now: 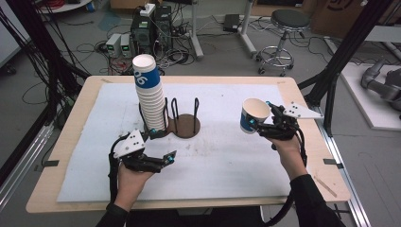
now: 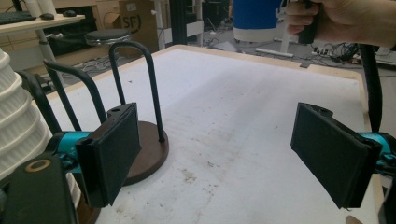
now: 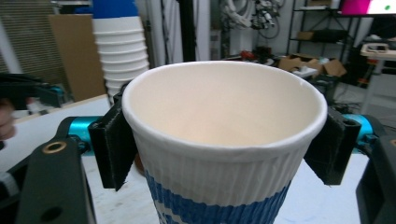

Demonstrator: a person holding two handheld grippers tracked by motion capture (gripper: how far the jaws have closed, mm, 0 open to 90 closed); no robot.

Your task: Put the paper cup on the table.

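A tall stack of white paper cups [image 1: 147, 94], the top one blue-banded, stands upside down at the left end of a dark cup holder [image 1: 185, 126] with black wire hoops. My left gripper [image 1: 163, 145] is open and empty, low over the mat just in front of the stack. In the left gripper view the left gripper [image 2: 224, 154] has its jaws wide apart, with the stack [image 2: 16, 126] and the holder's base [image 2: 150, 150] at its left. My right gripper [image 1: 263, 121] is shut on a single blue-and-white cup [image 1: 253, 113], held mouth up and tilted above the table's right side. In the right gripper view the right gripper [image 3: 224, 140] clamps the cup [image 3: 219, 186] on both sides.
A white mat [image 1: 227, 161] covers the wooden table [image 1: 75, 118]. Black frame posts stand at both sides of the table. Behind it are a stool [image 1: 283, 28], computers and cables on the floor.
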